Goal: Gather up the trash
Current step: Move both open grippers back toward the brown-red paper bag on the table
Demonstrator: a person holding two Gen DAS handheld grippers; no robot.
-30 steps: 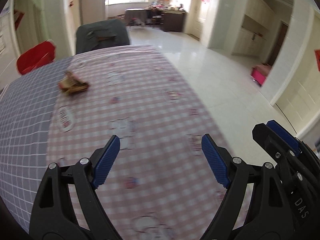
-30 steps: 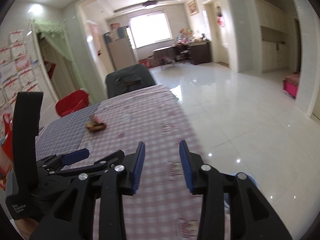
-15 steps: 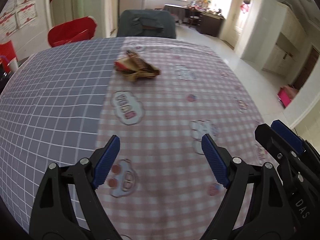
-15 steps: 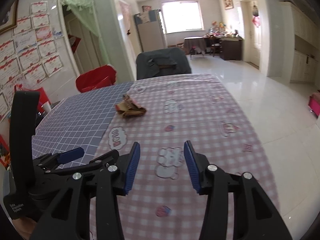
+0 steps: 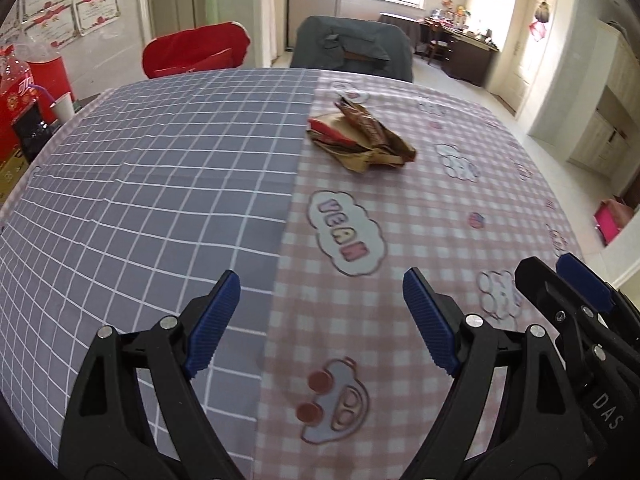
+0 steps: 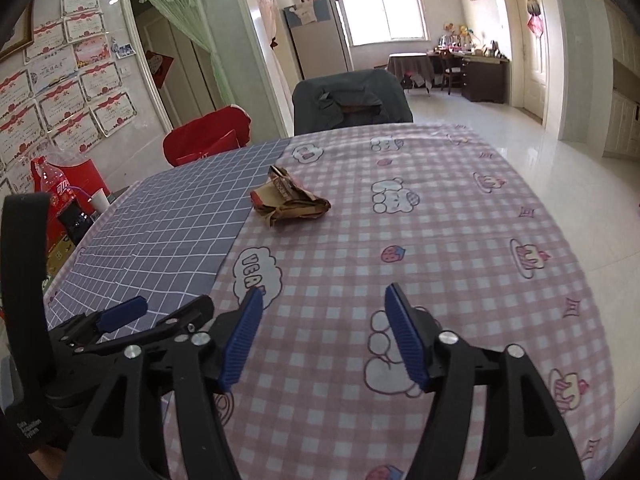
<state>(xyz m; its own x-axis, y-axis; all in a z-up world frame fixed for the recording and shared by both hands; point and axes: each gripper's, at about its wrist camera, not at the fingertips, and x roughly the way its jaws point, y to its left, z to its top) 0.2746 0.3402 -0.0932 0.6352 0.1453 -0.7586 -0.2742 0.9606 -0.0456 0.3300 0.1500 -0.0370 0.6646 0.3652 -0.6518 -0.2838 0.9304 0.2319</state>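
Table (image 5: 460, 240) covered by a cloth in two joined parts: a grey-blue part (image 5: 160, 184) with a white grid, and a pink-and-white checked part (image 6: 440, 248) printed with cartoon clouds, strawberries and cupcakes. The seam between the parts runs from the near edge toward the far edge. A crumpled brown and red wrapper (image 5: 360, 138) lies directly on the pink part, just beside the seam, toward the far end. A printed cloud with letters (image 5: 346, 236) lies nearer than the wrapper.
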